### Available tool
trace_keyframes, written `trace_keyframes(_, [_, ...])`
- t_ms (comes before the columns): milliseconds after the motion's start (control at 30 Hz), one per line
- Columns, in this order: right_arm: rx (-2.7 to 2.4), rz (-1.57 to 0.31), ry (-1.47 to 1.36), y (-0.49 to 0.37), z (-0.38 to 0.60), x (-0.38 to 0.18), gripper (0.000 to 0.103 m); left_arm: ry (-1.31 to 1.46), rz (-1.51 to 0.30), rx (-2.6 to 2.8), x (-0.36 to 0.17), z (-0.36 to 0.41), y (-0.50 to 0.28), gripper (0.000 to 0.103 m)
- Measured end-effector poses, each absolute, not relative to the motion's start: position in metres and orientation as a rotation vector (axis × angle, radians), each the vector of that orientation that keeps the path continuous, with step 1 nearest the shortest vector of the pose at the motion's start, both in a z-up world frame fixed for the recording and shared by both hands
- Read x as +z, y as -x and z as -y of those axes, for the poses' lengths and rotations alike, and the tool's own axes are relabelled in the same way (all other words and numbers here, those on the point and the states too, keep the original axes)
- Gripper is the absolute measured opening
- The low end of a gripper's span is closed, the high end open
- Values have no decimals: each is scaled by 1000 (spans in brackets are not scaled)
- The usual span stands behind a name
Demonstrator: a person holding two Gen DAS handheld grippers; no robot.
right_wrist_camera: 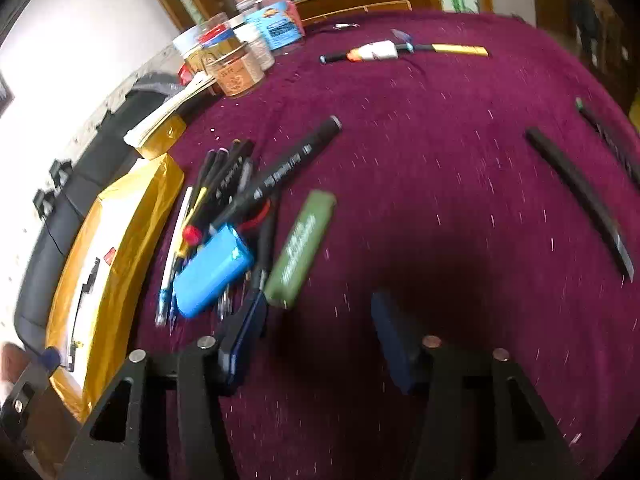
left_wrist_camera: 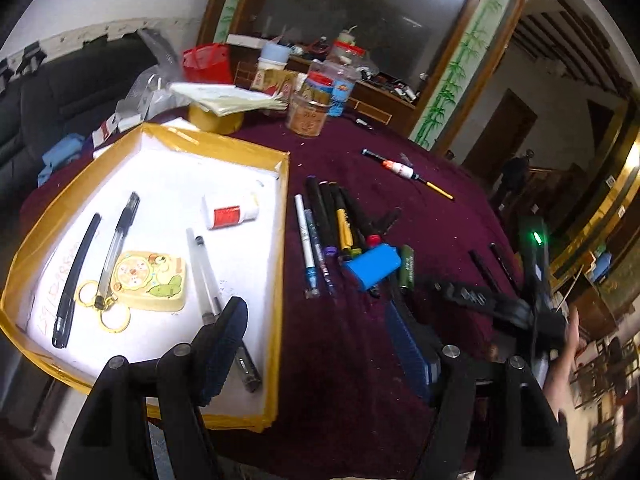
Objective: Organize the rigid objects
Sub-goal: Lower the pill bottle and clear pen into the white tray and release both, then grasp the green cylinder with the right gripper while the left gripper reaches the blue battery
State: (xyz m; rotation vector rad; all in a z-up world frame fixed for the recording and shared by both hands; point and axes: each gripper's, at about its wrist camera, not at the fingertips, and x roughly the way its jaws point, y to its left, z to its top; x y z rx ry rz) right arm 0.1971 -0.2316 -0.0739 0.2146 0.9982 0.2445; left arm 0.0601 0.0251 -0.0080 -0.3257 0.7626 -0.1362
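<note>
A yellow-rimmed white tray (left_wrist_camera: pixel 285 184) holds a black pen (left_wrist_camera: pixel 76 268), clear pens, a cartoon tin (left_wrist_camera: pixel 150 280) with gold rings and a white bottle with red label (left_wrist_camera: pixel 229 211). Beside it on the maroon cloth lies a pile of pens (left_wrist_camera: pixel 332 220), a blue box (left_wrist_camera: pixel 373 265) and a green lighter (left_wrist_camera: pixel 406 268). My left gripper (left_wrist_camera: pixel 320 344) is open and empty over the tray's right edge. My right gripper (right_wrist_camera: pixel 316 332) is open and empty just below the green lighter (right_wrist_camera: pixel 302 246) and blue box (right_wrist_camera: pixel 212 270). The right gripper also shows in the left wrist view (left_wrist_camera: pixel 500 308).
Jars (left_wrist_camera: pixel 310 110), a tape roll (left_wrist_camera: pixel 216 118) under papers and a red bag (left_wrist_camera: pixel 208 62) stand at the table's back. A white-orange float pen (right_wrist_camera: pixel 376 51) lies far out. Two black pens (right_wrist_camera: pixel 576 192) lie at the right.
</note>
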Motion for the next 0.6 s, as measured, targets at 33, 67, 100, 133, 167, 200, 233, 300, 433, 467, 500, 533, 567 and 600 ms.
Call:
trace_keyframes(33, [231, -992, -187, -203, 228, -70, 52, 314, -760, -141, -7, -23, -60, 75])
trace_keyframes(67, [217, -988, -158, -210, 225, -67, 50, 308, -759, -142, -7, -21, -60, 75])
trace_keyframes(100, [206, -989, -126, -217, 222, -65, 45, 301, -760, -142, -8, -19, -60, 75])
trace_keyframes(133, [197, -997, -107, -223, 219, -65, 43, 299, -762, -143, -8, -18, -60, 75])
trace_keyframes(167, [192, -1010, -91, -229, 218, -69, 40, 298, -766, -144, -9, -18, -61, 75])
trace_keyframes(200, [192, -1027, -72, -234, 215, -72, 37, 299, -770, -143, -10, -17, -60, 75])
trace_keyframes(233, [199, -1039, -69, -237, 213, -75, 37, 300, -773, -143, -11, -17, -61, 75])
trace_keyframes(300, [212, -1061, -40, -241, 205, -81, 38, 299, -779, -145, -13, -14, -62, 75])
trace_keyframes(433, [168, -1018, 106, -240, 184, -85, 35, 287, -796, -160, -14, -8, -66, 75])
trace_keyframes(467, [179, -1016, 113, -239, 184, -85, 30, 278, -797, -163, -14, -6, -67, 75])
trace_keyframes(500, [188, -1024, 111, -237, 187, -84, 25, 263, -798, -167, -13, -4, -68, 75])
trace_keyframes(533, [195, -1039, 108, -237, 191, -83, 22, 245, -801, -175, -12, 0, -71, 75])
trace_keyframes(567, [197, -1049, 112, -237, 195, -82, 21, 228, -806, -188, -11, 5, -74, 75])
trace_keyframes(600, [196, -1056, 122, -237, 200, -81, 20, 217, -811, -206, -10, 9, -77, 75])
